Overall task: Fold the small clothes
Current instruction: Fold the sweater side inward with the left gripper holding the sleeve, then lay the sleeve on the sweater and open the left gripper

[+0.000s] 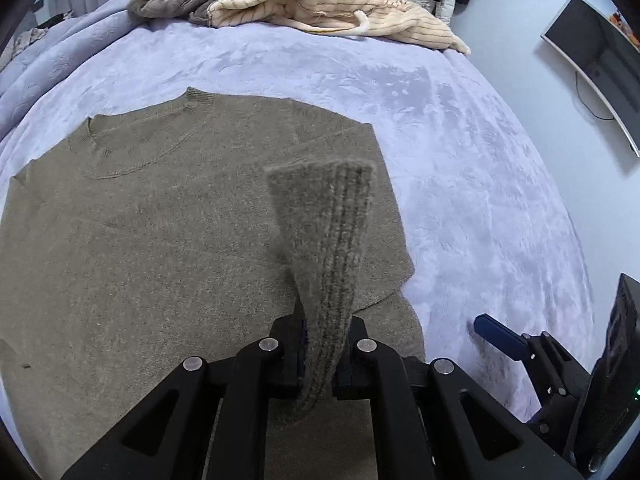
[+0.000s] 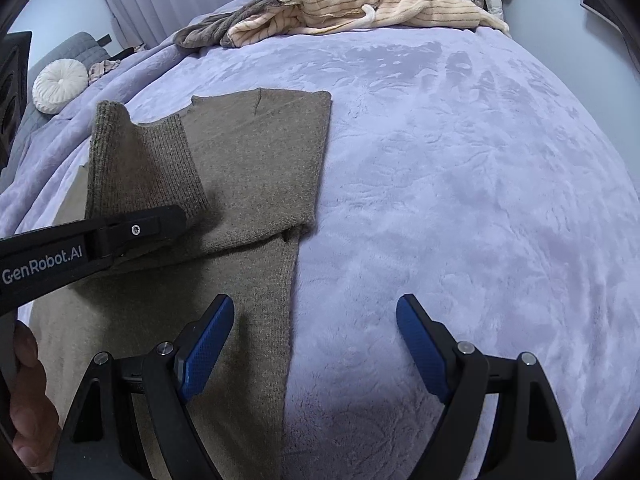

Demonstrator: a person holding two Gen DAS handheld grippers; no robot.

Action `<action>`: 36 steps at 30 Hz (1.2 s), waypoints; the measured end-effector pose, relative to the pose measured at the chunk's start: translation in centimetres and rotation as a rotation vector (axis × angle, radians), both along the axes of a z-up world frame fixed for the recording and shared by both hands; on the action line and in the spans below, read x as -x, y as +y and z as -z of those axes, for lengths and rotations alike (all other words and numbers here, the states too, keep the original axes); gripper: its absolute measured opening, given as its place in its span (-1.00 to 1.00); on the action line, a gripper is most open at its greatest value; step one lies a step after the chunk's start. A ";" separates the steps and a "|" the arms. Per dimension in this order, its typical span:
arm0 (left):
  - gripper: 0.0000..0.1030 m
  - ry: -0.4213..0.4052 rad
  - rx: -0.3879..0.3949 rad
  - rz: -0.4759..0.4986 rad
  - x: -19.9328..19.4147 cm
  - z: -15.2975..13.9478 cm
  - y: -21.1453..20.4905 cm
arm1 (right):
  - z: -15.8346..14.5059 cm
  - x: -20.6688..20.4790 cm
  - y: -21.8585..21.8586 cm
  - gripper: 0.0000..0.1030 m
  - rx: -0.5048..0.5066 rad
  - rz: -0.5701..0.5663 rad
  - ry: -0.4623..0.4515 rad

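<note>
Olive knit sweater point(image 1: 140, 220) flat on lavender blanket point(image 1: 460, 160). Left gripper point(image 1: 322, 354) pinching ribbed sleeve cuff point(image 1: 324, 224), raised over body, long axis pointing away. Right gripper point(image 2: 314, 344) spread, empty, straddling sweater's right edge.

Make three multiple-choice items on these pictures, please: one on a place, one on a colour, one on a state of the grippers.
1. Where does the striped cloth lie?
A. at the far end of the bed
B. under the sweater
C. in the right gripper

2. What colour is the blanket?
A. red
B. lilac
C. black

3. How is the left gripper?
A. open, empty
B. shut on the cuff
C. out of view

Key: 1 A, the striped cloth lies far behind the sweater. 2 B, the blanket is pale lilac. 3 B, the left gripper pinches the cuff; the right gripper stands open, empty.
</note>
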State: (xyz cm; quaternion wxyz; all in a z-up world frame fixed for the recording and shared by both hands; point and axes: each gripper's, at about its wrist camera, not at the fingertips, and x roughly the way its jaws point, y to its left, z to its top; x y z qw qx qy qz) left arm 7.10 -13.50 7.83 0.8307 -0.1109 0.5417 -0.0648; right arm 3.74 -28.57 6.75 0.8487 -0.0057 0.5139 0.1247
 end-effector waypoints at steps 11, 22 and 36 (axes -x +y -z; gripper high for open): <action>-0.87 0.004 0.092 0.072 0.5 0.1 1.3 | -0.6 1.0 0.9 0.67 0.014 -0.014 0.000; -0.86 0.120 0.113 0.123 0.8 1.4 1.6 | -1.3 1.5 1.0 0.67 0.011 -0.018 -0.021; -0.85 -0.040 0.271 0.016 0.0 -1.1 3.8 | -0.9 1.3 -0.3 0.67 -0.053 0.007 -0.032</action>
